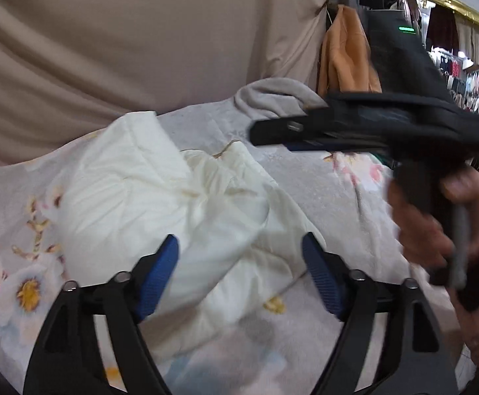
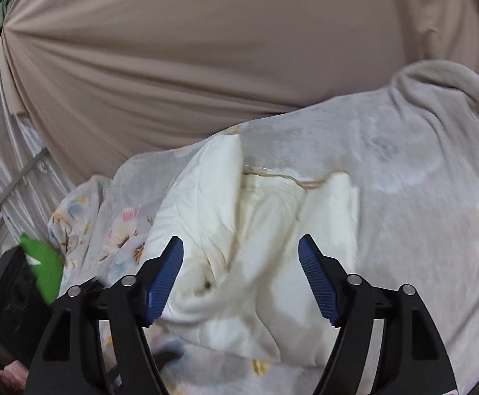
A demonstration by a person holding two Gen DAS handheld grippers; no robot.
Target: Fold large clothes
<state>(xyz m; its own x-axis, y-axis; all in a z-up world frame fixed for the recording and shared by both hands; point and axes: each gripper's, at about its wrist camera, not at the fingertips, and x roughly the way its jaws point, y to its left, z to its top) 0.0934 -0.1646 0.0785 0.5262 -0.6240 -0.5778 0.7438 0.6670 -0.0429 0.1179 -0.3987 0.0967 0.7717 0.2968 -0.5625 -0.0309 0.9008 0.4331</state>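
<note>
Item one: we record a cream-white garment (image 1: 160, 197), quilted and rumpled, lying in a loose heap on top of a grey floral blanket (image 1: 322, 177). In the right wrist view the same cream-white garment (image 2: 239, 230) sits mid-frame, part of it doubled over, with a thin tan cord (image 2: 292, 177) trailing across its upper edge. We cannot tell what kind of garment it is.

Item two: our left gripper (image 1: 239, 270) hangs above the near part of the garment, its blue pads (image 1: 158, 276) spread wide apart and holding nothing. We cannot tell whether the tips touch the cloth.

Item three: our right gripper (image 2: 241, 273) is likewise spread wide over the garment, blue pads (image 2: 317, 279) well apart and nothing between them. In the left wrist view we see the right gripper (image 1: 259, 133) from the side, blurred, reaching in from the right over the blanket, with the right hand (image 1: 437, 217) wrapped around its grip.

Item four: the grey floral blanket (image 2: 404, 181) covers the whole work surface, printed with pale flowers, one corner bunched up at the far right.

Item five: a beige draped cloth (image 2: 206, 49) fills the background. To the far right in the left wrist view we note an orange garment (image 1: 345, 52) hanging, and racks of clothes (image 1: 470, 79) beyond. A green object (image 2: 43, 266) shows at the lower left of the right wrist view, beside the blanket's edge.
</note>
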